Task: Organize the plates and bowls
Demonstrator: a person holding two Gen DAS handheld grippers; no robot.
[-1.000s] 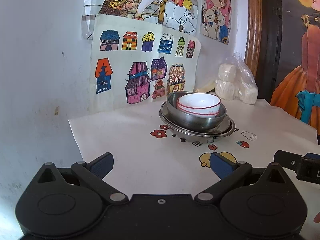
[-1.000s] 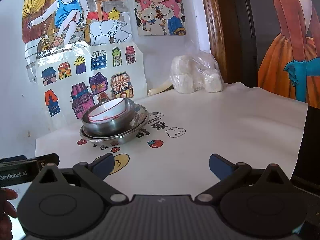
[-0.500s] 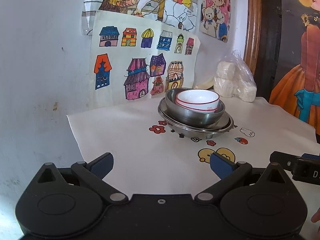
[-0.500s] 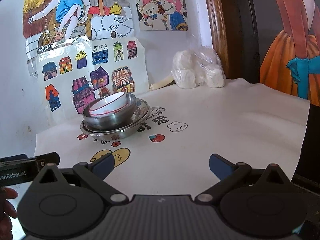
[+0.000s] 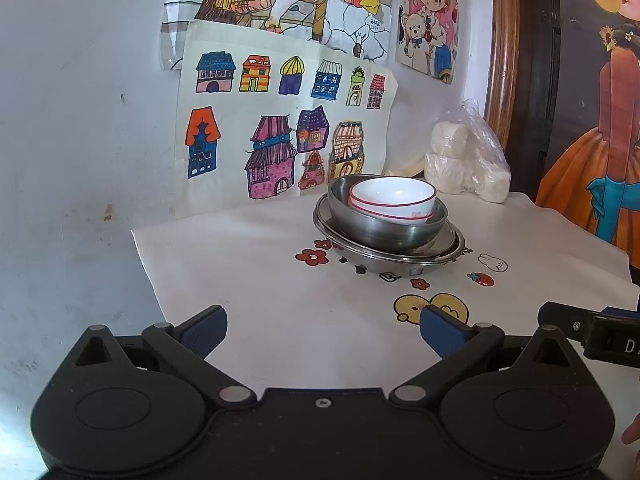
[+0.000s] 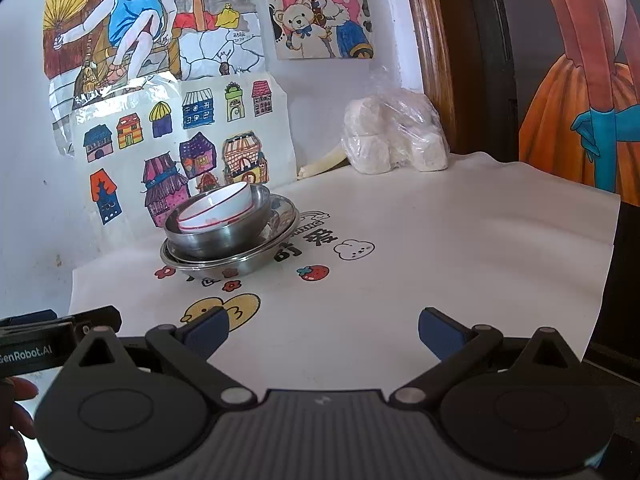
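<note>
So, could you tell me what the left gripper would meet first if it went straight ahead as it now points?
Probably the stacked dishes: the left gripper, open and empty, points roughly toward the steel plate carrying the steel bowl, though it may pass just left of them. Only bare tablecloth lies between.

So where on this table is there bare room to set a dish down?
Widest free patch: the white cloth right of the nested stack, steel plate under steel bowl under red-rimmed white bowl, out to the table's right edge. Also free: cloth between stack and both open tools. Crowded: the back, by the clear plastic bag of white lumps.
</note>
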